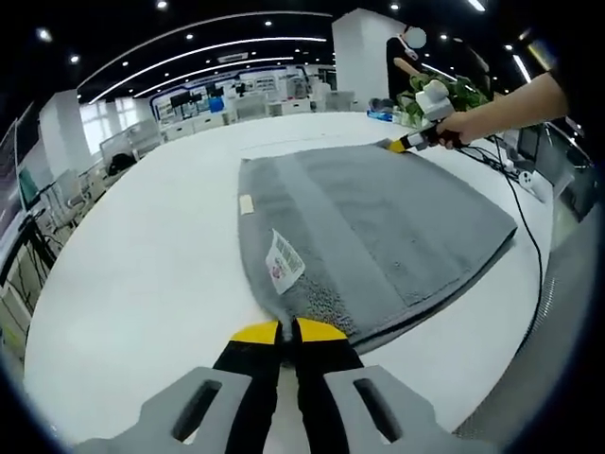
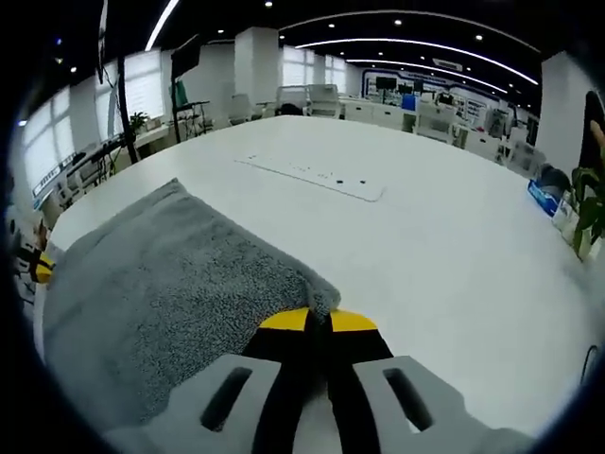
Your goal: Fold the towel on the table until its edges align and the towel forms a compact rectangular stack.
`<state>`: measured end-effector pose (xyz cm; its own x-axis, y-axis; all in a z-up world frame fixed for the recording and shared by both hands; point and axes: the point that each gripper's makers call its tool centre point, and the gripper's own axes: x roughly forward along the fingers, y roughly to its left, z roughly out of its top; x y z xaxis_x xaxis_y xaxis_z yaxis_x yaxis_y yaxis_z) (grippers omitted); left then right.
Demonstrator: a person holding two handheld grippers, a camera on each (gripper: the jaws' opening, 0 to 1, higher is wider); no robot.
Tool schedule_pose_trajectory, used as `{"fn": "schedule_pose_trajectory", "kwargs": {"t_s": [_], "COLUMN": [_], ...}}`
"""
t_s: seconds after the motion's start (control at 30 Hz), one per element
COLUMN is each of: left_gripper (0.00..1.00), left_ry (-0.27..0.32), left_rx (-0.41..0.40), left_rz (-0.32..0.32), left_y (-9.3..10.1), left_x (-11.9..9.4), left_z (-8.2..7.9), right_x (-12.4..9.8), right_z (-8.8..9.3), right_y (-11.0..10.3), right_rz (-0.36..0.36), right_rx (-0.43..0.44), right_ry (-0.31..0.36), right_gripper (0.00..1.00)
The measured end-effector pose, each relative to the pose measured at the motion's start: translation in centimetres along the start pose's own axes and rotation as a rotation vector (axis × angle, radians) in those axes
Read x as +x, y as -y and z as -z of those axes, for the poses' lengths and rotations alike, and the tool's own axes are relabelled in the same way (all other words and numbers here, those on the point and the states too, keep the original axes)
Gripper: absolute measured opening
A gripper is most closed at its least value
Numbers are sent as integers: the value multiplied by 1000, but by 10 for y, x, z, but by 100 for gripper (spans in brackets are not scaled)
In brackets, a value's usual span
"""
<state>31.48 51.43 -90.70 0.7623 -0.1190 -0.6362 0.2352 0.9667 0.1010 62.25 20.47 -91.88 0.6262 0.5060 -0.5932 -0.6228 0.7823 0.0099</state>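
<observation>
A grey towel (image 1: 378, 222) lies flat on the white table (image 1: 151, 255), folded over, with a white label (image 1: 284, 260) near its close corner. My left gripper (image 1: 288, 331) is shut on that close corner, its yellow tips pressed together at the towel's edge. In the left gripper view the right gripper (image 1: 405, 144) sits at the far corner, held by a person's hand. In the right gripper view, the towel (image 2: 161, 293) spreads to the left, and my right gripper (image 2: 319, 320) is shut on its corner. A yellow tip of the left gripper (image 2: 41, 269) shows at the towel's far end.
A black cable (image 1: 529, 227) runs along the table's right edge past the towel. Green plants (image 1: 454, 95) and a blue box (image 2: 546, 196) stand near the table's rim. A flush white panel (image 2: 312, 177) lies in the tabletop beyond the towel. Office desks fill the background.
</observation>
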Motion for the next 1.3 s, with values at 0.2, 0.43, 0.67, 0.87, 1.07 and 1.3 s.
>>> {"fn": "schedule_pose_trajectory", "kwargs": {"t_s": [0.2, 0.43, 0.67, 0.87, 1.07, 1.3], "left_gripper": [12, 24, 26, 30, 34, 36], "left_ry": [-41, -47, 34, 74, 71, 95], "left_rx": [-65, -76, -174, -150, -128, -13], "left_rz": [-9, -45, -70, -9, 100, 255], "left_y": [-9, -18, -18, 3, 44, 106], "left_x": [-7, -14, -26, -26, -11, 0], "left_z": [3, 7, -16, -46, -60, -90], "right_x": [-2, -13, -25, -41, -52, -53], "right_z": [-1, 0, -8, -12, -20, -26], "right_y": [-4, -2, 1, -1, -1, 0], "right_rz": [8, 42, 24, 28, 36, 23], "right_rx": [0, 61, 122, 168, 190, 163], "right_ry": [-26, -39, -23, -4, 33, 40], "right_gripper": [5, 12, 15, 18, 15, 16]}}
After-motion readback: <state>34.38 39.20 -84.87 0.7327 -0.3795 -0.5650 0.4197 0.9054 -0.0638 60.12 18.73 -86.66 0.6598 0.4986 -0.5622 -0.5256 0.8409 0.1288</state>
